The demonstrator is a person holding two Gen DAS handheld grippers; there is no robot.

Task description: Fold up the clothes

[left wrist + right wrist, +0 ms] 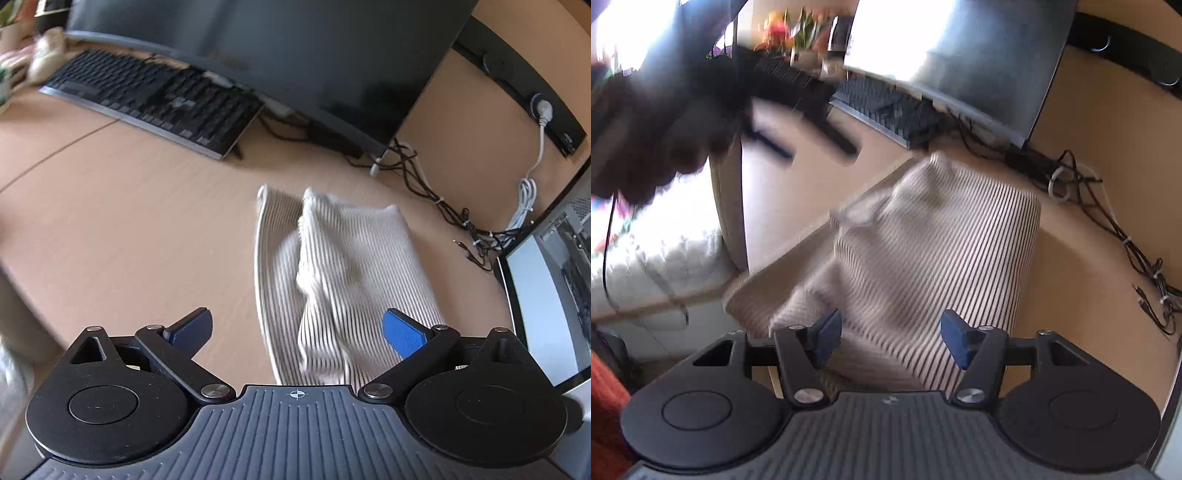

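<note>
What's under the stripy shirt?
The striped garment lies partly folded on the tan desk, one layer over another. Anything between the layers or beneath them is covered. Both grippers are open above it.

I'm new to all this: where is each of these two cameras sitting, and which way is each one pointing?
Left wrist view: sits on the left gripper, looking forward and down over its open blue fingers at the striped garment on the desk.
Right wrist view: sits on the right gripper, also open, looking down at the same garment; a blurred dark shape at upper left may be the other gripper, but I cannot tell.
Shared: garment, desk, keyboard, monitor, cables.
</note>
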